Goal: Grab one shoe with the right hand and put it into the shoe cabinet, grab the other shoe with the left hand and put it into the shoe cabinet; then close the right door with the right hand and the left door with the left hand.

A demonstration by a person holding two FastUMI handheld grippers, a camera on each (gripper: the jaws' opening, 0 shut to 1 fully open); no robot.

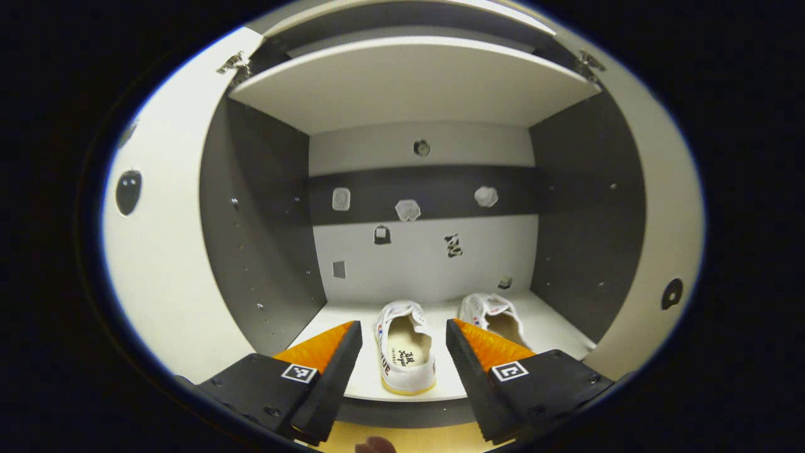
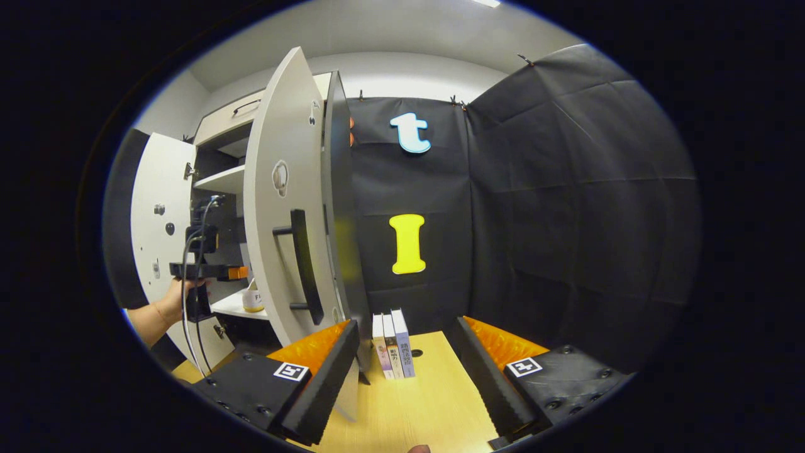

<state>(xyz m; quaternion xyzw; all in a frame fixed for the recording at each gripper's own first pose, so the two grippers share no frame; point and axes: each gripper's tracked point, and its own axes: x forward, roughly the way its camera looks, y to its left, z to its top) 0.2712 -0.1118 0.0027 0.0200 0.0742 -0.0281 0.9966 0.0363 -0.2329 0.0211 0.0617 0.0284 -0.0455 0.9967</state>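
So both shoes are already sitting on the bottom shelf (image 1: 553, 314) of the shoe cabinet (image 1: 264, 251): the left shoe (image 1: 405, 346) heel-out near the front edge, the right shoe (image 1: 494, 314) just beside it and a bit further back. The left tongs (image 1: 402, 352) are spread wide and holding nothing, hovering in front of the shelf. The left door (image 1: 157, 251) stands swung wide open.

What I'd worry about: the left shoe's heel looks close to the shelf lip, so a door swung shut fast could clip it. Over in the right gripper view, the right door (image 2: 283, 207) is open with its black handle (image 2: 305, 264) facing out, and the right tongs (image 2: 402, 371) are released, empty, and sitting beside the door's edge. A push off that edge could slip, or shove the 3 books (image 2: 393, 343) standing right by it.

The worktop (image 2: 427, 402) is pale wood, smooth-looking. The booth is tight, black cloth close behind.
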